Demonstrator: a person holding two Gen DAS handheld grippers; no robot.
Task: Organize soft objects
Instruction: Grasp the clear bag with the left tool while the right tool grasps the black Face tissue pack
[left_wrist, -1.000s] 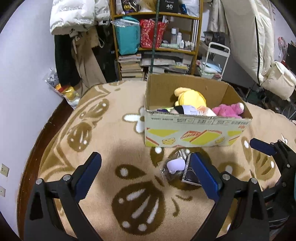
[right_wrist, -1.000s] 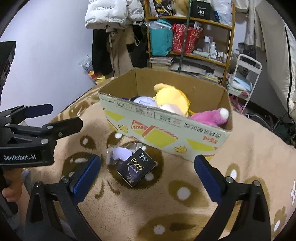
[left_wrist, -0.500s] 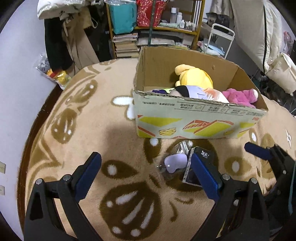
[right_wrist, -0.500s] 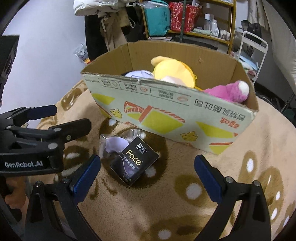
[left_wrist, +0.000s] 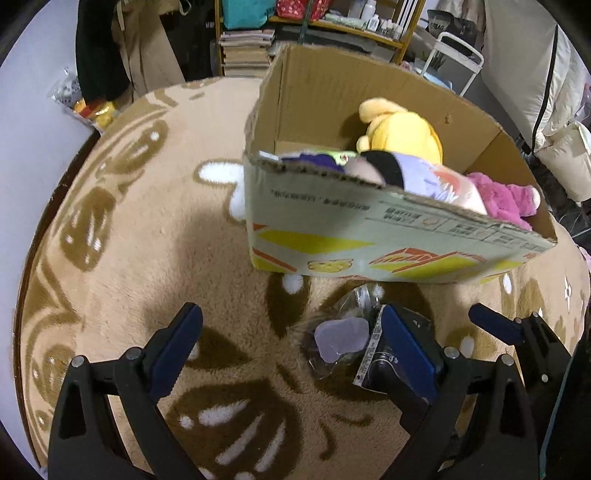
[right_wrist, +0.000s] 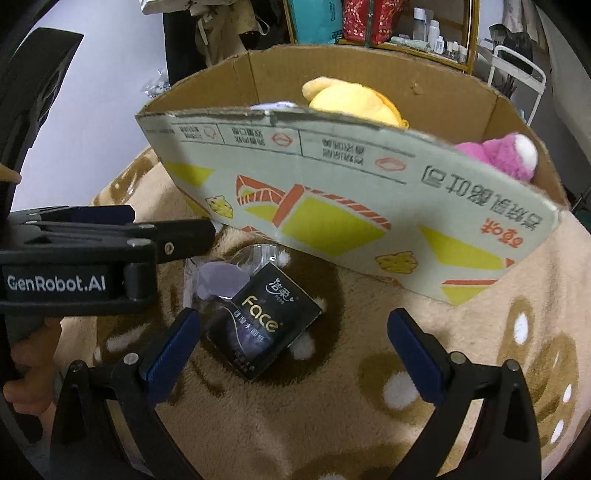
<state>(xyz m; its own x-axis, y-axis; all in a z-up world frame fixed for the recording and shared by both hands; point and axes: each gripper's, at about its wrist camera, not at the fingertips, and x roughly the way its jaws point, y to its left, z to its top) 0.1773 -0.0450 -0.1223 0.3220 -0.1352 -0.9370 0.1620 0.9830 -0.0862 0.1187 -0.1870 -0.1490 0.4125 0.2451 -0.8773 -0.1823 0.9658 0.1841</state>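
A cardboard box stands on a tan patterned blanket and holds a yellow plush, a pink plush and a doll in lilac. In front of the box lie a black "Face" tissue pack and a clear bag with a lilac item. My left gripper is open and empty, just left of the bag. My right gripper is open and empty, low over the tissue pack.
The blanket ends at a dark rim on the left. Behind the box are a shelf with books and bags, hanging coats and a white cart. The left gripper's body fills the left of the right wrist view.
Both grippers have moved forward and down toward the box and the items in front of it. Both stayed open.
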